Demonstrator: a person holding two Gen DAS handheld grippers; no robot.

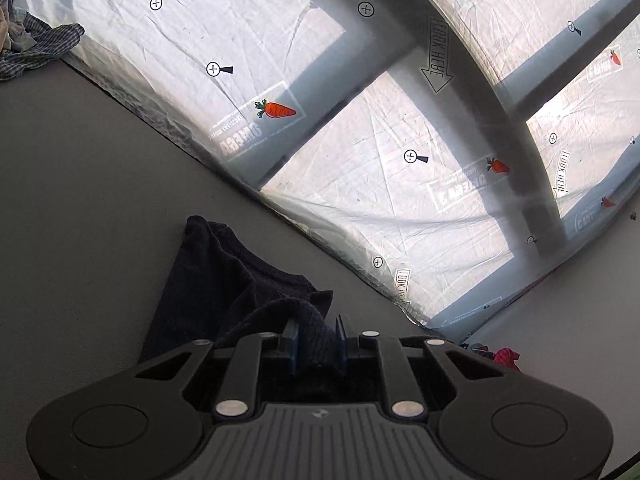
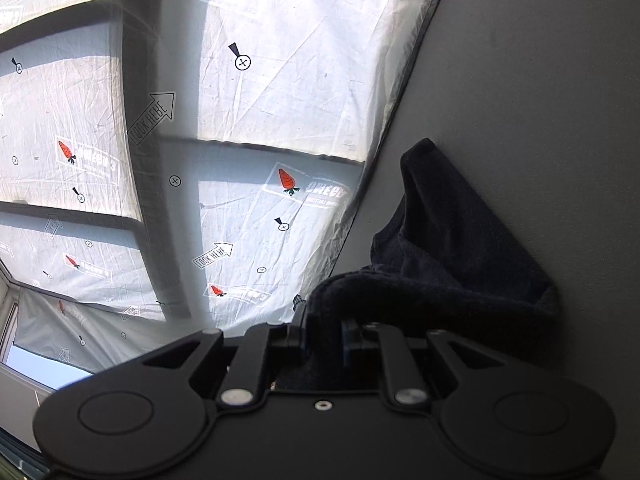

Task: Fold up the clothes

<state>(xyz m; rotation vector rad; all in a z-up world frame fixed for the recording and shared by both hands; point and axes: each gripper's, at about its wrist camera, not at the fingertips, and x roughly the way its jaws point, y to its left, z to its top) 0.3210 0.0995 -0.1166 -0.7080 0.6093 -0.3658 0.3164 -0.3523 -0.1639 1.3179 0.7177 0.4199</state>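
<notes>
Now both tongs, left gripper (image 1: 316, 334) and right gripper (image 2: 324, 330), clench the dark navy knitted cloth (image 1: 224, 280), which hangs toward the grey table (image 1: 80, 200).

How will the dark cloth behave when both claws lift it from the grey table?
The dark cloth will probably be floppy: it already sags and bunches between the left claw and the right claw. It seems light, since small pinches carry it. It looks thick and fuzzy, so it is unlikely to slip out.
</notes>
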